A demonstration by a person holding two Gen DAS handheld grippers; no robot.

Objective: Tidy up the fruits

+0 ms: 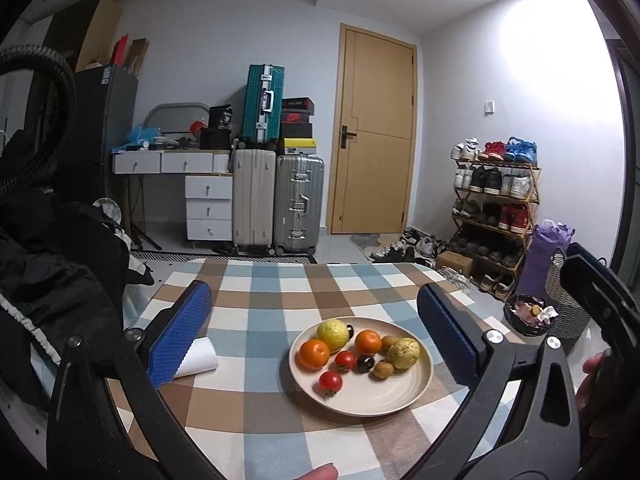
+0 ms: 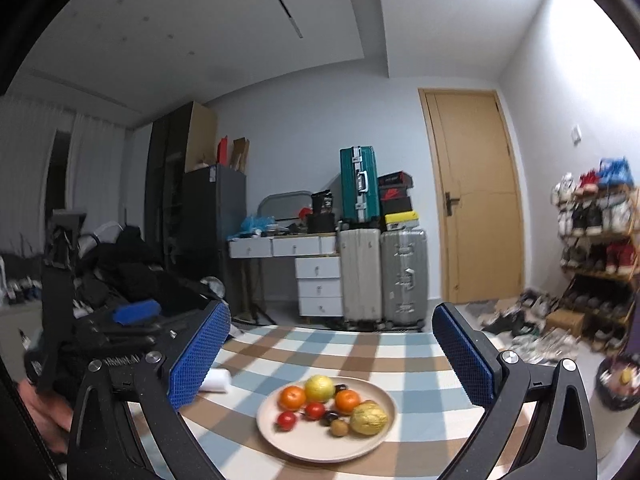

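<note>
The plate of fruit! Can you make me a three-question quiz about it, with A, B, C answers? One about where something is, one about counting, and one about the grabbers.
1. Where is the plate?
A. on the checked tablecloth
B. on the floor
C. on a suitcase

2. How many oranges are on it?
A. none
B. two
C. five

3. How are the two grippers?
A. both open and empty
B. both shut on fruit
C. one holds the plate

Answers:
1 A, the tablecloth lies under the plate.
2 B, one orange sits at the left and another orange further back.
3 A, the left gripper and right gripper have fingers spread wide with nothing between them.
</note>
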